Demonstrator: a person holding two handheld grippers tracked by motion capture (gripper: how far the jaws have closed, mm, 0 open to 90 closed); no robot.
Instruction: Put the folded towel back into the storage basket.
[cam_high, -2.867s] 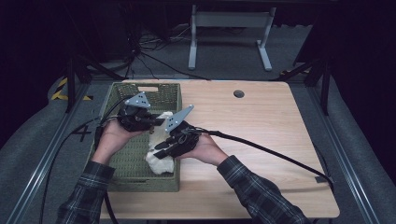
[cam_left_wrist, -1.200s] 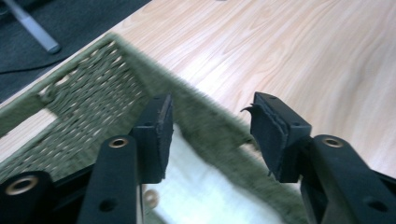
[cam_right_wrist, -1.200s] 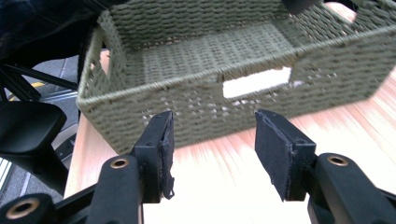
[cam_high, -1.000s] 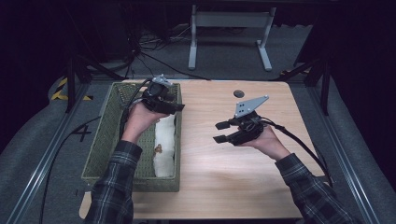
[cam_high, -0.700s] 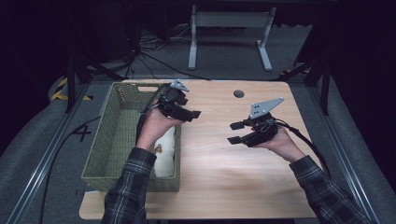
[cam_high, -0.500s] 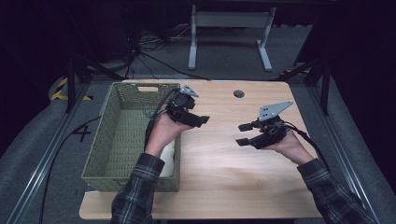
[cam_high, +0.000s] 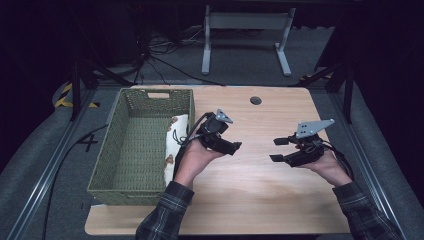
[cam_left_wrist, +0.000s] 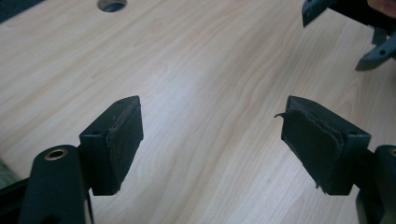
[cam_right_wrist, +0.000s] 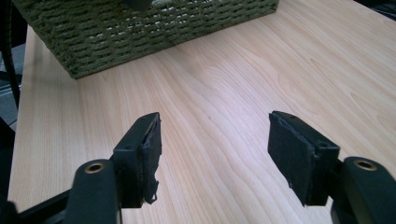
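Left gripper and right gripper — jaws wide, empty, bare table between, basket at left edge.

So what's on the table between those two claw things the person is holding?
Nothing: in the high view, only bare wooden table lies between the left gripper and the right gripper. Both are open and empty.

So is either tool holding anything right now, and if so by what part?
Nothing is held. The left tool and right tool both stand open over the bare table, with only wood between their jaws.
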